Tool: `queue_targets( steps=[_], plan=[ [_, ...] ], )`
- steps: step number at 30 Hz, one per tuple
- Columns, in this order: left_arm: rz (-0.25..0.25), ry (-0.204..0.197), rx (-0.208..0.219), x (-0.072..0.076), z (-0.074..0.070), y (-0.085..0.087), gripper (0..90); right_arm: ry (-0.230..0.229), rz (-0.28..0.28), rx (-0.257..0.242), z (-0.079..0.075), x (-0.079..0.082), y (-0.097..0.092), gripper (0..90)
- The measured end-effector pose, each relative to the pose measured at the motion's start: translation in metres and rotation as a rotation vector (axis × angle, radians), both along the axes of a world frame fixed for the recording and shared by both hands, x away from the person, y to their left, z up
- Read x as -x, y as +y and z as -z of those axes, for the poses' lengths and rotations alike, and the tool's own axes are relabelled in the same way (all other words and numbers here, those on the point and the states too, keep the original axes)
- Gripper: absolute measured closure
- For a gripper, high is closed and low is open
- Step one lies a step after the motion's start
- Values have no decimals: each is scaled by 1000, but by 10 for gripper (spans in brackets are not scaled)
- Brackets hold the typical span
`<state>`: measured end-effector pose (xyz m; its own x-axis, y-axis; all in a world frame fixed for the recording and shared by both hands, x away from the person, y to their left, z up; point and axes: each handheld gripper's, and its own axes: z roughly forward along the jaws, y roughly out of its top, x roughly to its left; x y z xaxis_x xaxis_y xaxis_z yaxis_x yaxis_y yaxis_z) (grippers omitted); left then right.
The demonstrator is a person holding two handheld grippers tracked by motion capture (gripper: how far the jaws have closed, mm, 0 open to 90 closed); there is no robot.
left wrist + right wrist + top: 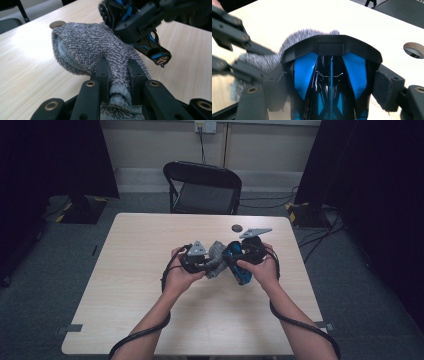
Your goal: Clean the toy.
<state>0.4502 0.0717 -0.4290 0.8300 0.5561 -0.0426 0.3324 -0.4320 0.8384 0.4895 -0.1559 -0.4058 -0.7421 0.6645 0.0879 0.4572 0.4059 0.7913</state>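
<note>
A grey fuzzy sock (87, 50) hangs over the table, and my left gripper (118, 75) is shut on its narrow end. Its open mouth faces left in the left gripper view. A black and blue toy car (329, 75) is clamped by its sides in my right gripper (329, 85). In the high view the left gripper (200, 262), the sock (216, 252), the car (235, 265) and the right gripper (252, 252) meet above the table's middle. The car (135, 22) rests against the top of the sock. The sock (262, 60) lies behind and left of the car.
A small dark round disc (236, 227) lies on the wooden table (150, 310) beyond the grippers, also seen as the disc (57, 24) and the disc (413, 50). A black folding chair (202, 187) stands behind the far edge. Cables trail off the near edge.
</note>
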Motion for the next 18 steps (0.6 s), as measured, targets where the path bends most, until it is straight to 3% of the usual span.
queue_targets(
  steps=[18],
  plan=[
    [71,40,-22,15,22,-21,748,3,25,-22,-5,-6,6,254]
  ],
)
